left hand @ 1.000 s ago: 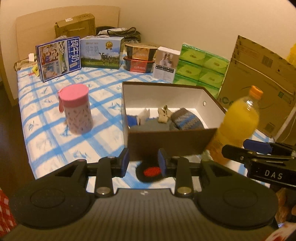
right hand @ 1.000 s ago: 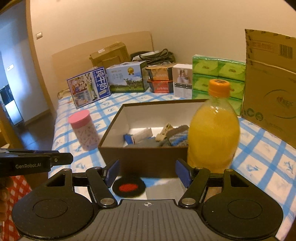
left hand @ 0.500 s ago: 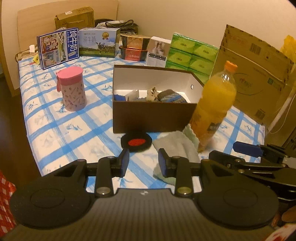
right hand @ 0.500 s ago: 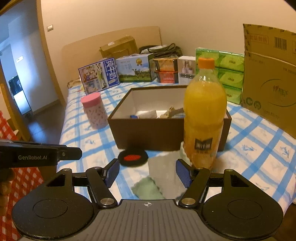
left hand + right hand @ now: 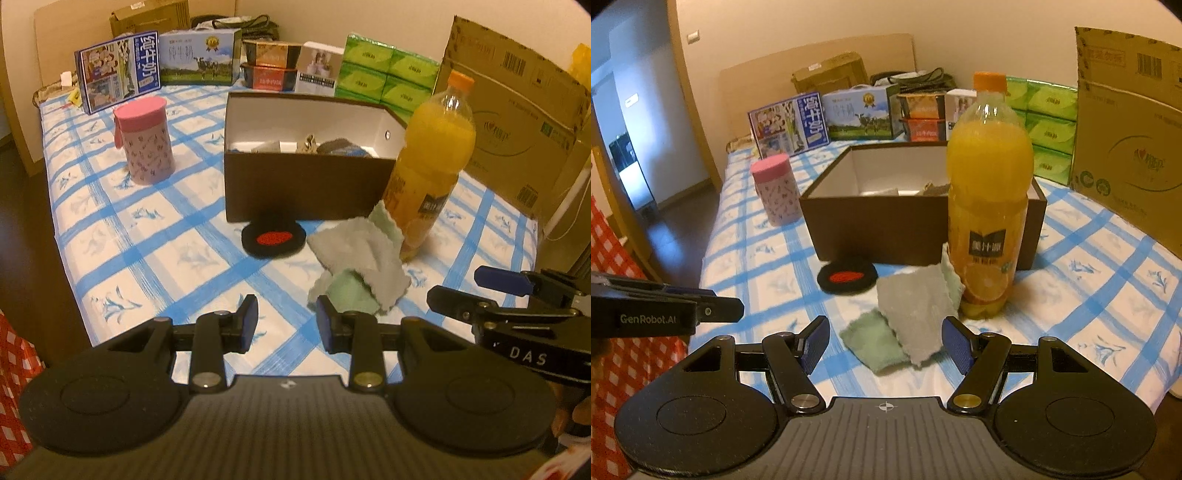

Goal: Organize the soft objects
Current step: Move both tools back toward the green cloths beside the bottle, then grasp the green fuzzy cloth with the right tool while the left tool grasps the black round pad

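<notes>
A crumpled grey-green cloth point(image 5: 360, 258) lies on the checked tablecloth, against the orange juice bottle point(image 5: 430, 162); it also shows in the right wrist view point(image 5: 912, 314). A round black pad with a red patch point(image 5: 274, 238) lies in front of the brown box point(image 5: 306, 184), which holds socks and other soft items point(image 5: 338, 147). My left gripper point(image 5: 287, 325) is open and empty, near the table's front edge, just short of the cloth. My right gripper point(image 5: 884, 345) is open wide and empty, with the cloth's near end between its fingertips.
A pink lidded cup point(image 5: 144, 142) stands left of the box. Milk cartons point(image 5: 118, 70), food boxes, green tissue packs point(image 5: 384, 74) and a large cardboard carton point(image 5: 517, 107) line the back and right. The table's left edge drops to a dark floor point(image 5: 22, 206).
Both grippers have pulled back from the box toward the table's front edge. The cloth and black pad, earlier partly hidden, now lie in full view. Both grippers stay open.
</notes>
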